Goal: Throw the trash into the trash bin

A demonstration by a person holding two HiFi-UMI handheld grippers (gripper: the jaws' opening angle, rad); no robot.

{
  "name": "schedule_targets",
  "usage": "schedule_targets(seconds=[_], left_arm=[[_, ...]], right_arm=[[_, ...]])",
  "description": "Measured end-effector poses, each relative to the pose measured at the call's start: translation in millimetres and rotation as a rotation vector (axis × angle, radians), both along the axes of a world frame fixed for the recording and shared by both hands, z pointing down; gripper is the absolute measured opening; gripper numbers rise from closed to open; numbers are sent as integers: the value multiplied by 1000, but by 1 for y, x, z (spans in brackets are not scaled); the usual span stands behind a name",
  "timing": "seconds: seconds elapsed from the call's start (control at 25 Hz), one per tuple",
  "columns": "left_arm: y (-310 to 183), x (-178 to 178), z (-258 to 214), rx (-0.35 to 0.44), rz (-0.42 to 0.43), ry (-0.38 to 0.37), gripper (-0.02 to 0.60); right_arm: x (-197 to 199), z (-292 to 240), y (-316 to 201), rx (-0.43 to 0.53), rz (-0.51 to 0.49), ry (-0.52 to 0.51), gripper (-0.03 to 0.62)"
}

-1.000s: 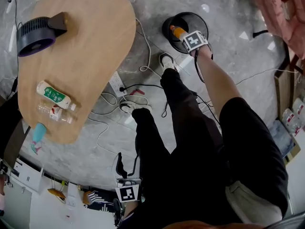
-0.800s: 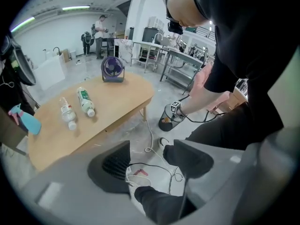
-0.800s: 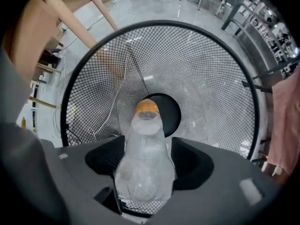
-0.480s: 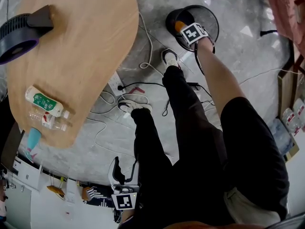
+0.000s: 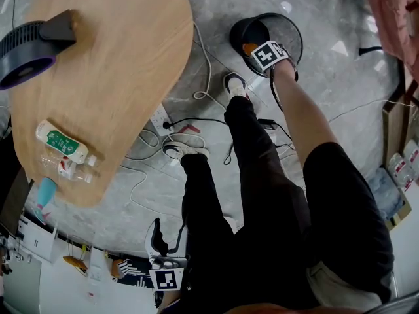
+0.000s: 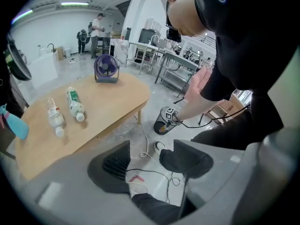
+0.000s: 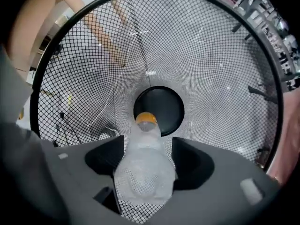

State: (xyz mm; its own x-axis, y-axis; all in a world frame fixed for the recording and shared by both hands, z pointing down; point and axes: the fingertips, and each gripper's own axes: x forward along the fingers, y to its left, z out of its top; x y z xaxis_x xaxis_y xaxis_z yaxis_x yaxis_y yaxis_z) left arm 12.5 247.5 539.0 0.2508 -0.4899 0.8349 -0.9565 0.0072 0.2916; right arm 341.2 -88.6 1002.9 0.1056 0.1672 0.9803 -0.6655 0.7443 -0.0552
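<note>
Our right hand-held gripper [image 7: 149,146] clamps the clear bottle [image 7: 143,172], cap down, inside the mesh trash bin [image 7: 225,78]. Risk: if we let go off-centre, bottle may bounce out or tip the bin. Left hand-held gripper [image 6: 149,156] is wide apart, empty. Two bottles [image 5: 60,141] lie on tabletop [image 5: 118,64].

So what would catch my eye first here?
A clear bottle with an orange cap, clamped in the right gripper, points cap-first down into a black mesh bin on the floor. On the wooden table, two more bottles lie side by side near one end, with a purple fan at the other.
</note>
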Motion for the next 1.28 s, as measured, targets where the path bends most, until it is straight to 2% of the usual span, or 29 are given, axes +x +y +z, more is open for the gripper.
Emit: schedule_targets(seconds=[0.36, 0.52, 0.68, 0.88, 1.04, 1.28], left_arm=[[5, -6, 0, 8, 15, -11, 299], [9, -4, -5, 31, 11, -7, 299], [7, -3, -13, 71, 0, -2, 299], [17, -12, -30, 114, -45, -27, 299], [30, -13, -44, 134, -63, -37, 299], [40, -35, -66, 204, -125, -85, 299]], right_arm=[[3, -12, 5, 39, -46, -18, 353], [2, -32, -5, 112, -27, -44, 371], [4, -64, -15, 218, -55, -46, 376], [-11, -116, -18, 398, -99, -133, 374], [-30, -174, 4, 482, -71, -235, 374], [-85, -266, 31, 613, -59, -396, 371]])
